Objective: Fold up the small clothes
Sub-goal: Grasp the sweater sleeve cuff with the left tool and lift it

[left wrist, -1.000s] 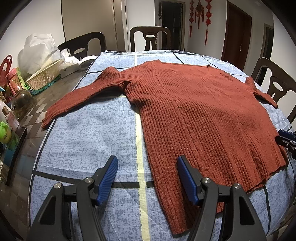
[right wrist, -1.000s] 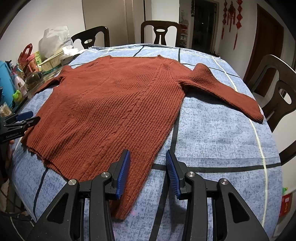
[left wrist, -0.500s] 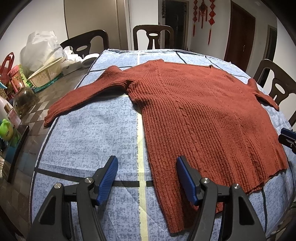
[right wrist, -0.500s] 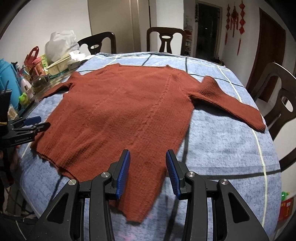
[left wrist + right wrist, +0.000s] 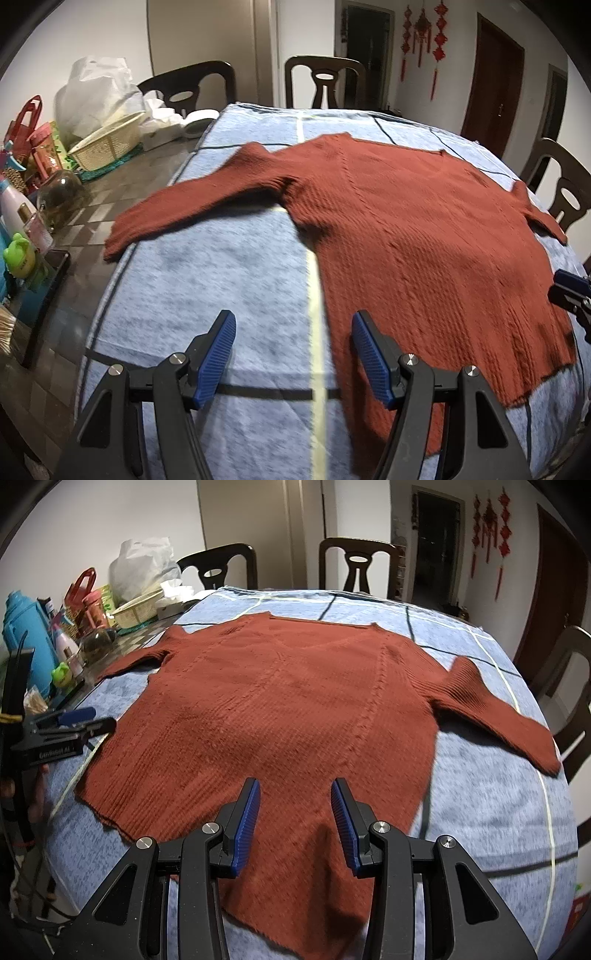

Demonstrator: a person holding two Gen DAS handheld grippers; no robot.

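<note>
Both cameras had drawn back as we held the left gripper (image 5: 291,354) and right gripper (image 5: 295,825) agape, empty, above the soft, limp sweater (image 5: 288,709) spread flat on the table cloth (image 5: 221,266); its hem corners looked the best hold.

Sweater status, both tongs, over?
Left tongs open, empty. Right tongs open, empty, over the hem. Sweater flat on the blanket, sleeves out, unfolded. Nothing on it.

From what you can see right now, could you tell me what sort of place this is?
Probably a home dining room: dark wooden chairs ring a table under a blue cloth, red knot ornaments hang on the wall, and household clutter, such as a basket, fills one side.
</note>
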